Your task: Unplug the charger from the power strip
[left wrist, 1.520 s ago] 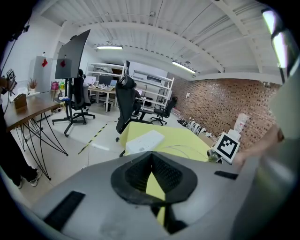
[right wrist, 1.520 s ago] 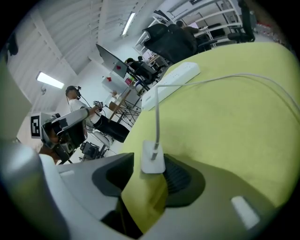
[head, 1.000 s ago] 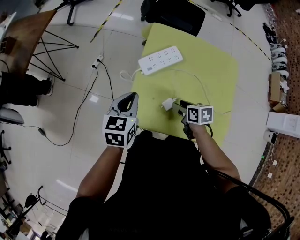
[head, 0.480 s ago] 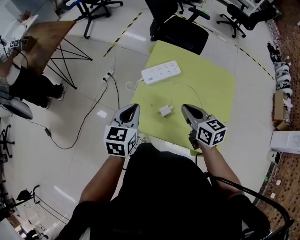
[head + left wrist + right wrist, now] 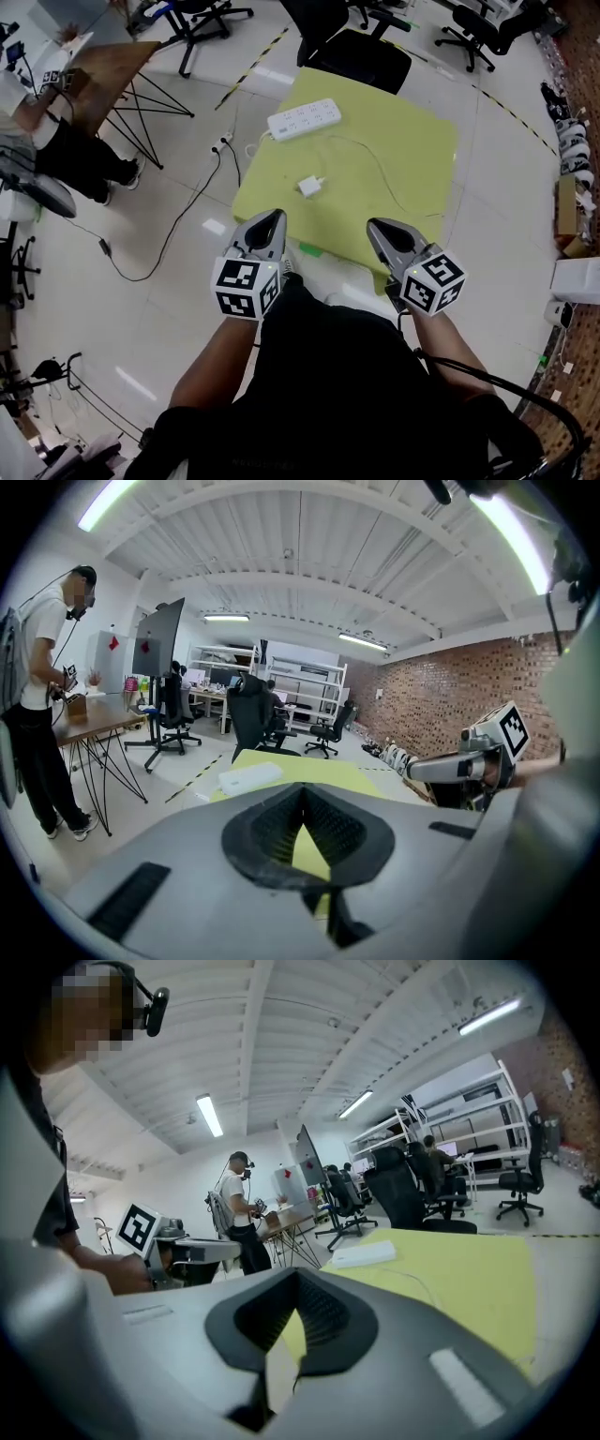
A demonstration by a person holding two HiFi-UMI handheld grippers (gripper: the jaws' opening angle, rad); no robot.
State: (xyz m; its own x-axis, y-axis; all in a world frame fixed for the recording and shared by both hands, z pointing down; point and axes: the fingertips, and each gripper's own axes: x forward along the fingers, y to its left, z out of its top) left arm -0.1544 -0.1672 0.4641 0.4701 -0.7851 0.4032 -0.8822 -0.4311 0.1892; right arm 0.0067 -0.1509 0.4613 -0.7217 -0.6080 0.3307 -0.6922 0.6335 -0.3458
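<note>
Task looks done to me. The charger (image 5: pixel 310 186) lies loose on the yellow table (image 5: pixel 412 141), about mid-table and towards its left edge, well apart from the power strip (image 5: pixel 304 119), which sits at the table's far left corner.

Left gripper (image 5: pixel 270 221) hangs over the table's near edge, jaws pressed together, nothing between them. Right gripper (image 5: pixel 379 229) also hangs over the near edge, further right, jaws closed and empty too. Neither touches the charger.

What could go wrong:
- The charger's thin white cable (image 5: pixel 394 178) trails across the table towards its right edge. If I sweep the right gripper low over that side I could snag it and drag the charger off the table.
- The strip's own cord drops off the table's left edge to a floor socket (image 5: pixel 225 142). A tug there could pull the strip off the corner.
- Any new grab needs the jaws opened first; pushing in with them closed would just shove the charger.

Around the table: a black office chair (image 5: pixel 356 52) just beyond the far edge, and a wooden desk (image 5: pixel 108 61) well off to the left with a person (image 5: pixel 56 141) beside it. Nothing stands between my grippers and the charger.
</note>
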